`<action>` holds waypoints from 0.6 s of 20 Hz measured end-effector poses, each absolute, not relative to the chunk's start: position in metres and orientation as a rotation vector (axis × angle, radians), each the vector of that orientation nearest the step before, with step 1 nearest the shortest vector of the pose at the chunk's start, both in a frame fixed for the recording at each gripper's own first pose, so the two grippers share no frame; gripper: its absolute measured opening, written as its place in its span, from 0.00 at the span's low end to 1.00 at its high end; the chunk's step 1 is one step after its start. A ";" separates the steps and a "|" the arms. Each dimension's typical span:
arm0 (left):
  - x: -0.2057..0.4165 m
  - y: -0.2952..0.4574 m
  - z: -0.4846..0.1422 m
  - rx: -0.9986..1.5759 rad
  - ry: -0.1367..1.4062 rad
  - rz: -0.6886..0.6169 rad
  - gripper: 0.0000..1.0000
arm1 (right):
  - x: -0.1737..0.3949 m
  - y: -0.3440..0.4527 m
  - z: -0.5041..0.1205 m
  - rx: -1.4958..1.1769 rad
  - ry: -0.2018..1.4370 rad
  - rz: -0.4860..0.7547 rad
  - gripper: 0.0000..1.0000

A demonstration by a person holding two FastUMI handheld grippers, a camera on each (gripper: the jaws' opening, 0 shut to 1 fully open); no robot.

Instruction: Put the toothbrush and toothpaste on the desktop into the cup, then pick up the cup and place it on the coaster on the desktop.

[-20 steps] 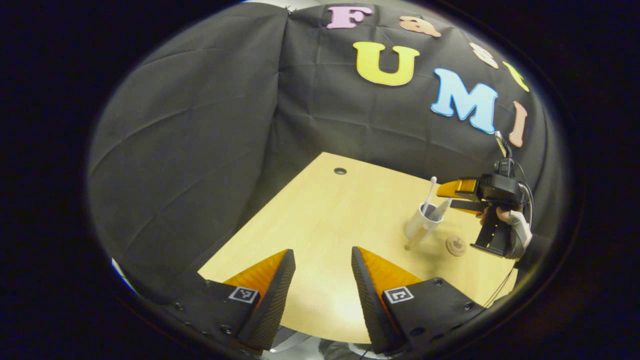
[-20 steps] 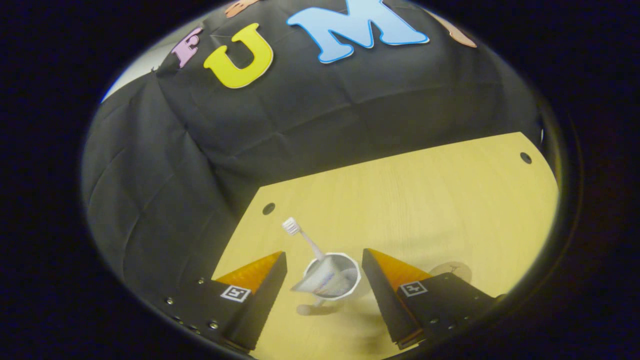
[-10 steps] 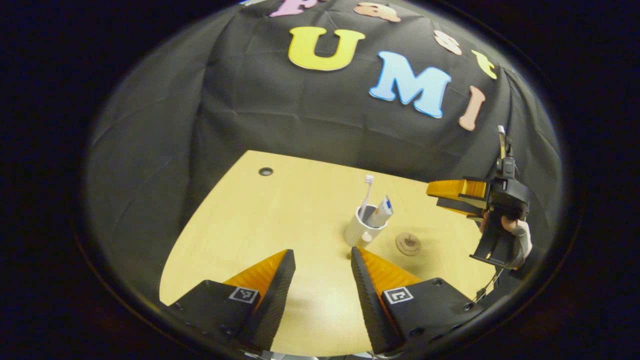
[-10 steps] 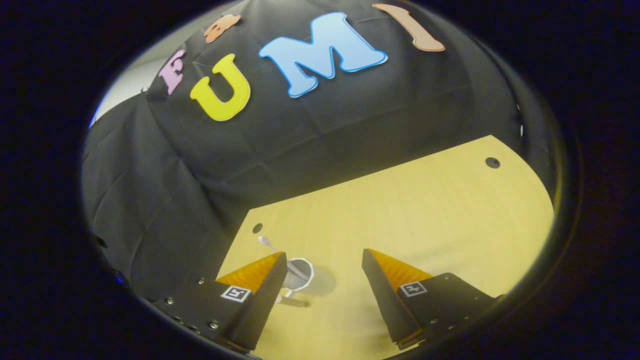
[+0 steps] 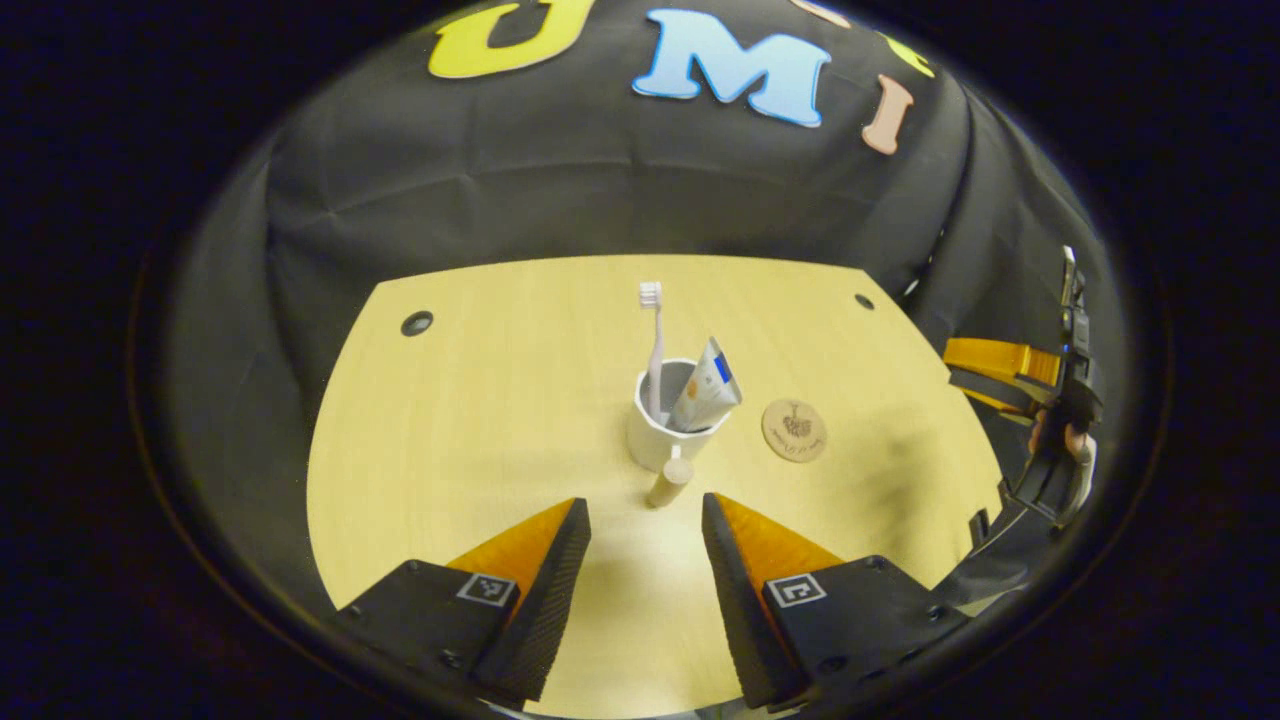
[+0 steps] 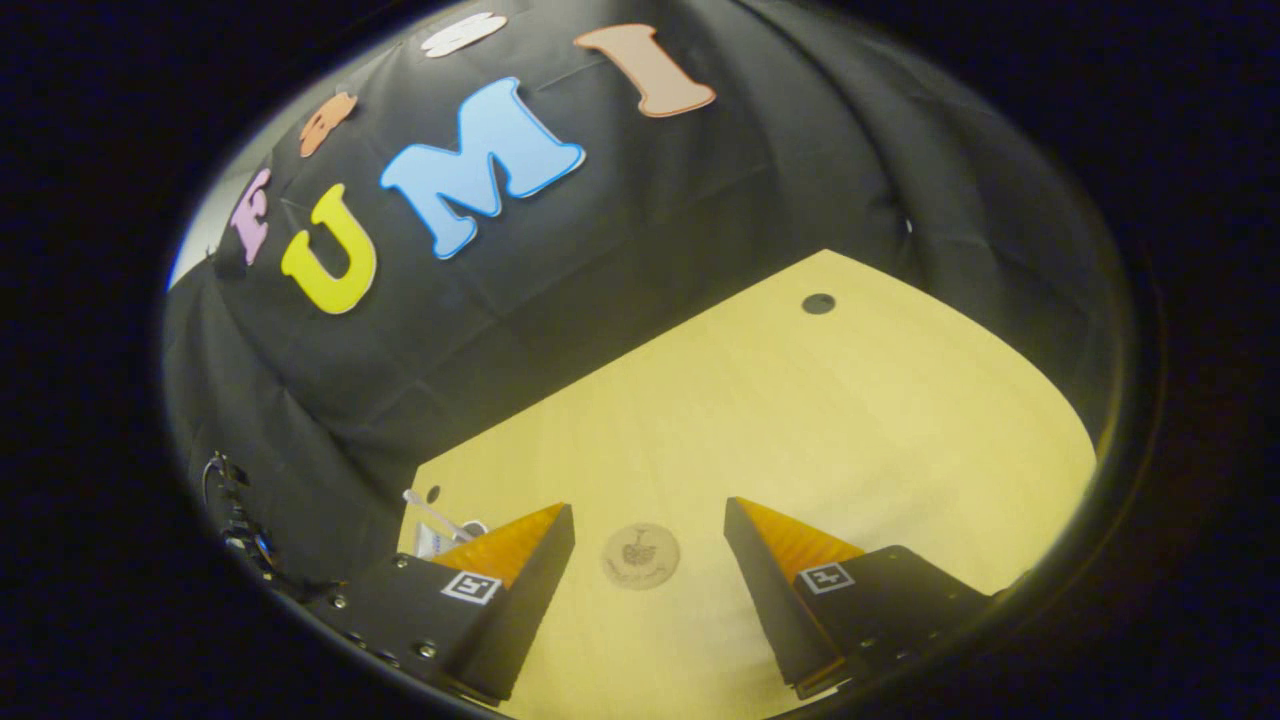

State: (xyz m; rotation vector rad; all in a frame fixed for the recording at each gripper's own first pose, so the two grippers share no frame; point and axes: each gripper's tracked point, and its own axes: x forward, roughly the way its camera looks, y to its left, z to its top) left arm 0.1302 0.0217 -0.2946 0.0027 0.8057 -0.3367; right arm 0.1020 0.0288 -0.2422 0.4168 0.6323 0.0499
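Note:
A white cup point(image 5: 664, 440) with a wooden handle knob stands upright mid-desk in the left gripper view. It holds a toothbrush point(image 5: 654, 340) and a toothpaste tube point(image 5: 706, 385). A round wooden coaster point(image 5: 794, 430) lies just right of the cup, apart from it. My left gripper point(image 5: 645, 520) is open, just short of the cup. My right gripper point(image 6: 648, 525) is open above the coaster point(image 6: 641, 556); the cup's rim point(image 6: 470, 526) and the toothbrush point(image 6: 428, 510) peek past its left finger. The right gripper point(image 5: 990, 365), held by a hand, shows at the desk's right edge in the left gripper view.
The wooden desk point(image 5: 480, 400) has cable holes at the back left point(image 5: 416, 322) and back right point(image 5: 863, 301). Black cloth walls close the booth behind and at the sides. A cable hole point(image 6: 818, 303) also shows in the right gripper view.
My right gripper drew back from the cup to the right and now hangs over the coaster. My left gripper swung towards the cup, which now sits centred ahead of its fingers.

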 end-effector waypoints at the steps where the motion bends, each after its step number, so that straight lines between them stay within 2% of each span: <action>1: 0.135 0.018 -0.298 0.027 0.834 -0.355 0.76 | 0.098 0.017 -0.242 0.428 0.629 0.025 0.92; 12: 0.166 -0.006 -0.348 0.230 1.062 -0.400 0.75 | 0.052 -0.076 -0.258 0.541 0.620 -0.207 0.92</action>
